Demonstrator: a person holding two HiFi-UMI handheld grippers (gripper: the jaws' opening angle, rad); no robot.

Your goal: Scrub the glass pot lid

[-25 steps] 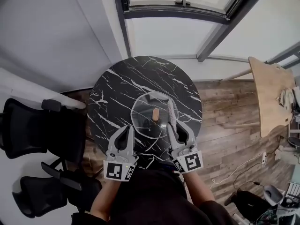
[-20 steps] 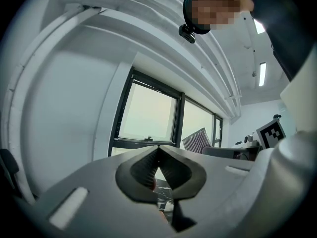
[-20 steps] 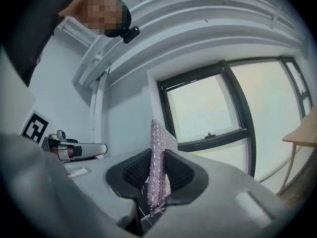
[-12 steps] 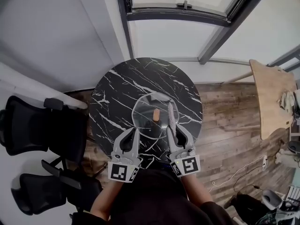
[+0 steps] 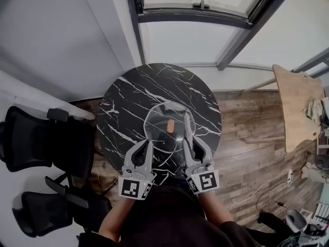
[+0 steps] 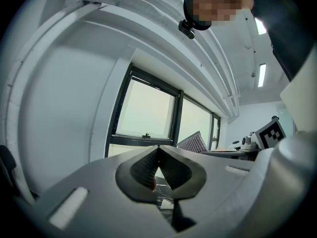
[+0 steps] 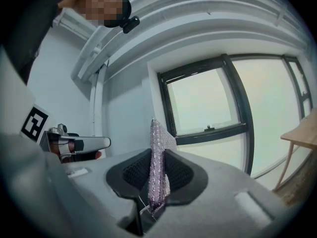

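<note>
right gripper (image 7: 157, 155) clamped tight on sparkly silver scrub pad (image 7: 158, 138), pad sticking up past jaws, sitting over right side of glass pot lid (image 5: 157, 118). left gripper (image 6: 158, 150) closed tip to tip, nothing seen between, tips at lid's near-left rim, can't tell if rim is pinched. lid flat on round black marble table (image 5: 128, 96), 1 brown knob (image 5: 170, 125) at lid's middle.

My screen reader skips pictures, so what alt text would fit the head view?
Seen from above, a glass pot lid lies on a round black marble table. The right gripper holds a glittery scrub pad at the lid's right side, and the left gripper sits shut at its near edge. Office chairs stand at left.
</note>
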